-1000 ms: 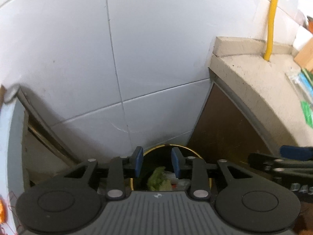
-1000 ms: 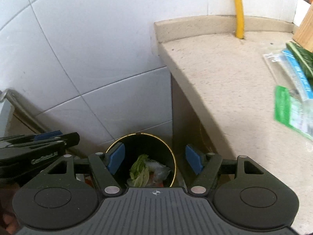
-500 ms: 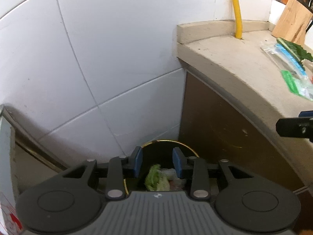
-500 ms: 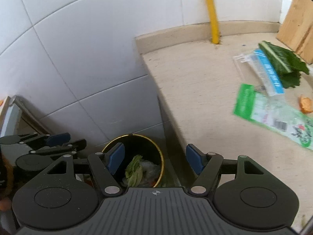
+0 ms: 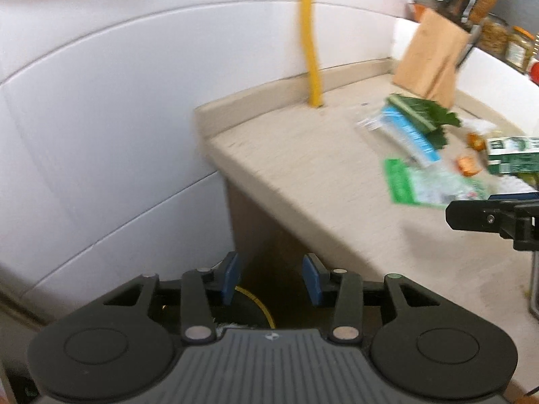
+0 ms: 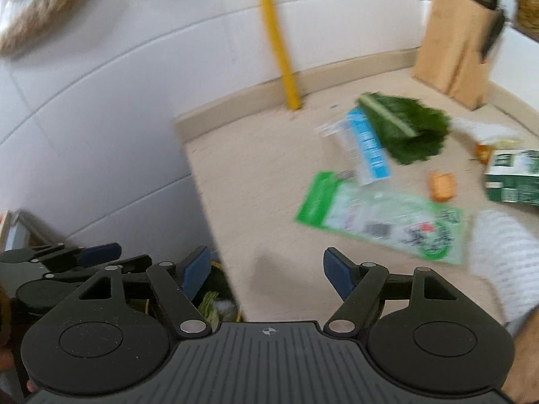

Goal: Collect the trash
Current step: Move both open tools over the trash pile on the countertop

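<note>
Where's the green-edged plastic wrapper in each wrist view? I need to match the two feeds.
Left wrist view: the green-edged plastic wrapper lies flat on the counter at right of middle, just left of the right gripper's tip.
Right wrist view: the wrapper lies right of centre on the counter, above the right-hand finger.
Shared landmark: the yellow pipe rising from the counter's back edge.
</note>
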`<action>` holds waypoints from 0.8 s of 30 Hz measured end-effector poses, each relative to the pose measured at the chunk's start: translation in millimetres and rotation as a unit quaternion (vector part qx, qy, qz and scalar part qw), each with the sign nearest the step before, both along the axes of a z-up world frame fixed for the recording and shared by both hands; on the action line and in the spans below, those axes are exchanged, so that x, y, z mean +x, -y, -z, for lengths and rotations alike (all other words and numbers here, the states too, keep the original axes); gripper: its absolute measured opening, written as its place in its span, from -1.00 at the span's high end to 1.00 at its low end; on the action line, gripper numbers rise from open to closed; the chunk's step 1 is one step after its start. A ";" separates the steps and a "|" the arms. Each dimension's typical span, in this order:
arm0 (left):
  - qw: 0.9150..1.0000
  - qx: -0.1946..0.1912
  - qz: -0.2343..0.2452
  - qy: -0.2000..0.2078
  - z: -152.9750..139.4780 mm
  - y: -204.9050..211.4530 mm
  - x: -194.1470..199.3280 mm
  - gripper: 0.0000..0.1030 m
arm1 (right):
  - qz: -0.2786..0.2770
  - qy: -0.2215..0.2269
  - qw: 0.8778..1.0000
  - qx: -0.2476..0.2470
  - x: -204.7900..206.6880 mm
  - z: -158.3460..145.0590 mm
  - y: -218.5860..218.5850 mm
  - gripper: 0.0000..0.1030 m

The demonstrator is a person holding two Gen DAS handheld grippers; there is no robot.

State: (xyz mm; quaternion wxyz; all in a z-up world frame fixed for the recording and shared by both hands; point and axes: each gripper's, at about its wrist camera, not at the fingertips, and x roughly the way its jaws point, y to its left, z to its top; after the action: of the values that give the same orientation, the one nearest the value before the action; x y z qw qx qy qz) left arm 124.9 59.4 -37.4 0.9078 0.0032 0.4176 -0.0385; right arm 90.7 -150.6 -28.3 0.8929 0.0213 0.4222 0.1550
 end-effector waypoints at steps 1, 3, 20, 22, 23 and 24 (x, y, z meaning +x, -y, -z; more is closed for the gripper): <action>1.000 0.001 0.007 0.003 -3.0 5.3 1.4 0.30 | 0.005 0.003 1.000 0.000 1.1 -2.1 6.8 -0.56; 1.000 0.000 0.023 0.007 -7.8 14.5 3.9 0.30 | 0.021 0.009 1.000 0.001 0.3 -6.2 19.7 -0.57; 0.991 -0.008 0.129 0.026 -22.3 95.2 31.5 0.21 | 0.139 0.031 0.990 -0.020 -13.7 -14.3 110.5 -0.61; 0.990 -0.008 0.138 0.025 -22.5 102.5 35.4 0.21 | 0.143 0.029 0.989 -0.022 -13.7 -12.8 116.0 -0.61; 0.990 -0.008 0.140 0.025 -22.6 105.1 37.8 0.20 | 0.145 0.029 0.989 -0.023 -14.1 -12.4 117.8 -0.61; 0.990 -0.008 0.141 0.024 -22.7 107.7 41.7 0.20 | 0.147 0.028 0.988 -0.023 -13.6 -11.3 120.2 -0.61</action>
State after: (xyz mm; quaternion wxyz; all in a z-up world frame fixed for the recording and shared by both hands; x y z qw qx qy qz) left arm 166.6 -48.3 -14.6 0.9032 0.0554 0.3904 -0.1695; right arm 77.2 -270.8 -17.0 0.9178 0.0587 0.3924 0.0130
